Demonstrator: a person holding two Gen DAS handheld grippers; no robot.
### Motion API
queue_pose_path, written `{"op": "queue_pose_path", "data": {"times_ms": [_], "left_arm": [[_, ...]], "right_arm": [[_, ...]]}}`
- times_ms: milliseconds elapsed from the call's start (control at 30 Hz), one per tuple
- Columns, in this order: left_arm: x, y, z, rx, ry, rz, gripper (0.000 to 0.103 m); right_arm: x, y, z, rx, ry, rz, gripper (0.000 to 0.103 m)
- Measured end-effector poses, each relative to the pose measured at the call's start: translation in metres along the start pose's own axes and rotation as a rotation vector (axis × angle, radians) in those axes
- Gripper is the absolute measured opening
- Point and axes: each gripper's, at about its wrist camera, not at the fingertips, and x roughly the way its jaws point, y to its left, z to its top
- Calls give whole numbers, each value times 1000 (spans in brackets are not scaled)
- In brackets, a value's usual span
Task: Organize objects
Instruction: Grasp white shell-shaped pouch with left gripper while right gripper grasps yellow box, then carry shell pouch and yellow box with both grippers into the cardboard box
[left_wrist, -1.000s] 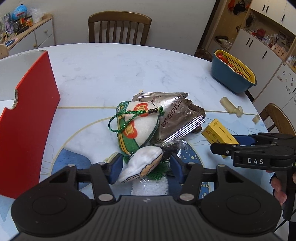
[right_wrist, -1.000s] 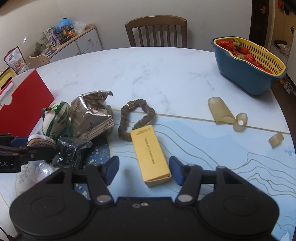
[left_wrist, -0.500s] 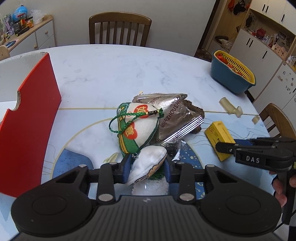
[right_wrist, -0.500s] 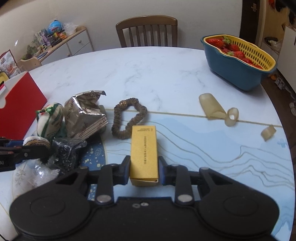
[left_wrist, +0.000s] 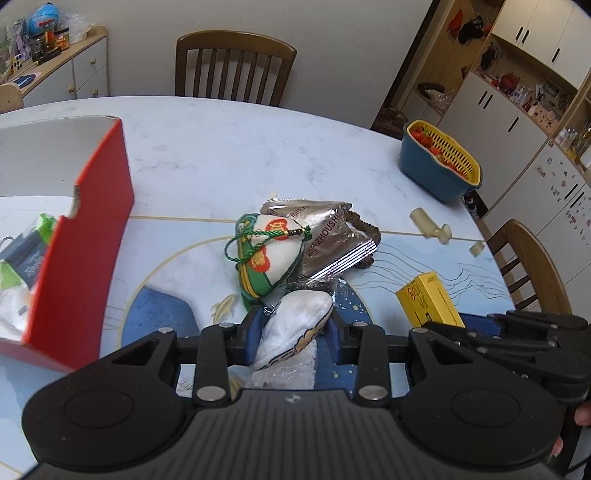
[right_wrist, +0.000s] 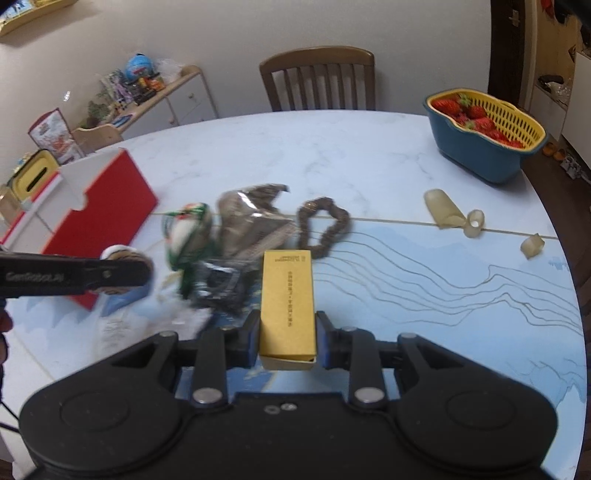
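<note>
My left gripper (left_wrist: 293, 332) is shut on a white stuffed pouch (left_wrist: 295, 328) and holds it above the table, right of the red box (left_wrist: 85, 258). My right gripper (right_wrist: 287, 338) is shut on the yellow box (right_wrist: 287, 295), lifted off the table; the box also shows in the left wrist view (left_wrist: 426, 304). On the table lie a green-and-white sachet (left_wrist: 264, 254), a silver snack bag (left_wrist: 328, 236), a brown hair scrunchie (right_wrist: 325, 225) and a dark foil packet (right_wrist: 218, 282). The left gripper's pouch shows blurred in the right wrist view (right_wrist: 123, 271).
The red box (right_wrist: 105, 218) stands open at the table's left with items inside. A blue-and-yellow basket of strawberries (right_wrist: 487, 138) sits far right. Beige tape pieces (right_wrist: 448, 214) lie on the right. Chairs (left_wrist: 232, 66) stand around the round table (left_wrist: 221, 147).
Both grippers closed, the left on the white pouch, the right on the yellow box, and lifted them. The left gripper has moved up and left toward the red box.
</note>
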Motion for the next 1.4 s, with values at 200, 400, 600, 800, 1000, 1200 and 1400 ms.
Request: {"op": "queue_pose_path", "data": {"times_ms": [200,400,600,800,1000,1200,1400], "left_arm": [[-26,15,3,-13,-29,-14,34],[-49,37,9,-32,-50,-22,34],[-67,68,17,-58,-70,-22,34],[-88,102,28,-63,-107,-9,34],[-100,146,38,-73,-137,42,34],[-104,201,47,-119,-136,106,34],[-98,244,61,-152,-123,150,34]], "right_arm": [[-19,34,8,-27,-23,34,28],[-28,72,21,-47,-50,61,28],[-29,110,35,-72,-73,79,28],[-22,149,48,-96,-88,100,28],[-5,189,61,-112,-94,121,28],[17,226,75,-118,-87,146,28],[44,257,89,-129,-70,149,28]]}}
